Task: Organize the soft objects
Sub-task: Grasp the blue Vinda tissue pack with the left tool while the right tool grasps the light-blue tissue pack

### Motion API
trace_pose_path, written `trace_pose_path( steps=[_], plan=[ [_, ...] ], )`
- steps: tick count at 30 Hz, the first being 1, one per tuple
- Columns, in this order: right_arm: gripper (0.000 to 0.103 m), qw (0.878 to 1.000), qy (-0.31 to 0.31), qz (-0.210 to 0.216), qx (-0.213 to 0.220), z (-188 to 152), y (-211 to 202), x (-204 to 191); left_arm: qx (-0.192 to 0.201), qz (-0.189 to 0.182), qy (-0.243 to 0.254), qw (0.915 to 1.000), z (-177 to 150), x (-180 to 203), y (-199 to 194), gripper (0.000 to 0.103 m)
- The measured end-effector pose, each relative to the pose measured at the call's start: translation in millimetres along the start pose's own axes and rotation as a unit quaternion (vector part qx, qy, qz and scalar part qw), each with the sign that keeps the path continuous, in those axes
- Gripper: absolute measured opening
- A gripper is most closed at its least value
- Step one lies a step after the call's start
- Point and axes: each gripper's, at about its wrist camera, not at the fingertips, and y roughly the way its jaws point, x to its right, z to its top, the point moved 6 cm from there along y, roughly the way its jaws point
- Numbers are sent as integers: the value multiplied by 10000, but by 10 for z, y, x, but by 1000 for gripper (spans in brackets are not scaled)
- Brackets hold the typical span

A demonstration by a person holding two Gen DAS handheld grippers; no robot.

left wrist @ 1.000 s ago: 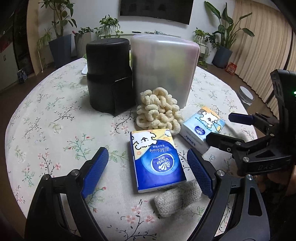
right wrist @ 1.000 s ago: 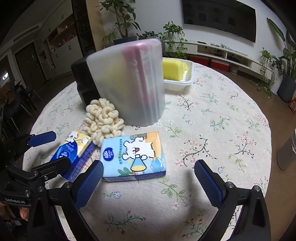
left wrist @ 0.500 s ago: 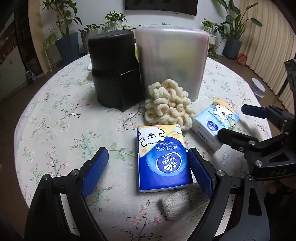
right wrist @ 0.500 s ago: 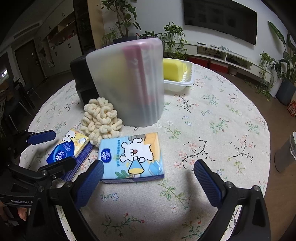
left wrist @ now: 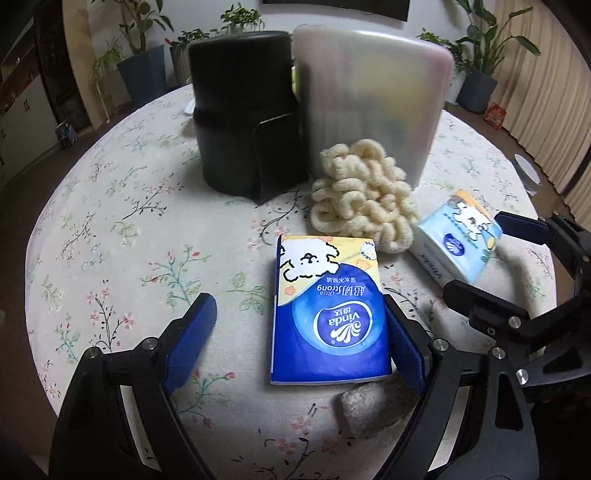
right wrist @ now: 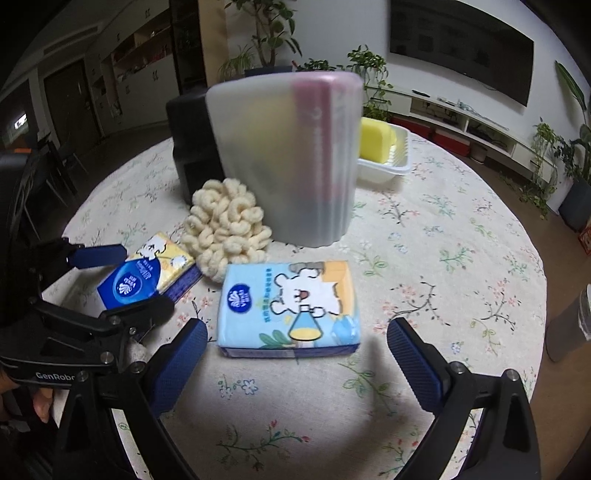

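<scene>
Left gripper (left wrist: 295, 332) spread wide around a blue tissue pack (left wrist: 328, 314) marked "Vinda", lower centre, pads not pressing. Right gripper (right wrist: 297, 354) agape before a pale blue tissue pack (right wrist: 291, 308), centre frame. "GenRobo" readable on the left tool, lower left. Floral tablecloth (right wrist: 443, 258); potted plants (right wrist: 266, 33) behind.

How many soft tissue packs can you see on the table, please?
2: the dark blue and yellow tissue pack between the left tongs, and the light blue pack before the right tongs.
</scene>
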Motion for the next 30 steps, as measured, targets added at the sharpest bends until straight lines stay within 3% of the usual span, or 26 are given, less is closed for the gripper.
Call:
trace_pose_path(
  steps=[8,26,29,30],
  plan=[
    [99,9995,57,-73,-308,-34,173,5,-32,55,-95,9999,12,-69,21,87],
    [102,9993,87,-140,-345,-15,211,17,-15,118,-125,9999,0,-90,16,84],
    [92,9994,82,-160,-285,-10,194,21,36,153,-189,9997,0,-122,-2,74],
    [84,9995,79,-154,-246,-11,180,20,56,168,-212,9996,1,-135,-10,72]
  ],
)
